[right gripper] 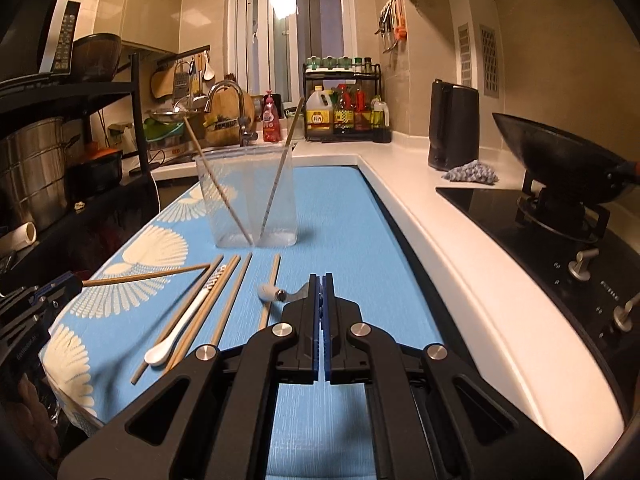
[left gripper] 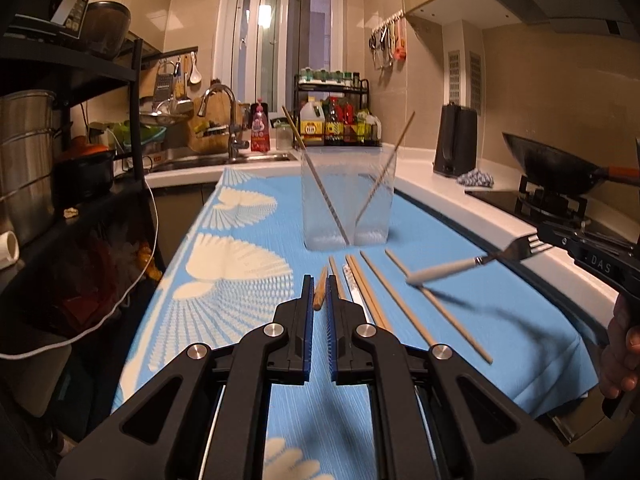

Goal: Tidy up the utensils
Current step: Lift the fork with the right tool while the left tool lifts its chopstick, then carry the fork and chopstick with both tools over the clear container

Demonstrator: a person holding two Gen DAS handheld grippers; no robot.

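A clear plastic container (left gripper: 346, 200) stands on the blue cloth (left gripper: 248, 280) with two chopsticks leaning in it; it also shows in the right wrist view (right gripper: 252, 200). My left gripper (left gripper: 319, 286) is shut on a wooden chopstick (left gripper: 320, 290), seen sticking out of it in the right wrist view (right gripper: 148, 275). My right gripper (right gripper: 322, 282) is shut on a white-handled fork (right gripper: 276, 293), held above the cloth; the fork (left gripper: 472, 266) shows in the left wrist view too. Several chopsticks (right gripper: 232, 294) and a white spoon (right gripper: 176, 332) lie on the cloth.
A white counter (right gripper: 460, 248) runs along the right with a wok (right gripper: 560, 160) on a gas hob, a black kettle (right gripper: 452, 126) and a grey rag (right gripper: 472, 172). A sink and tap (left gripper: 224, 120) and a condiment rack (left gripper: 336, 116) are at the back. A black shelf rack (left gripper: 60, 160) stands at left.
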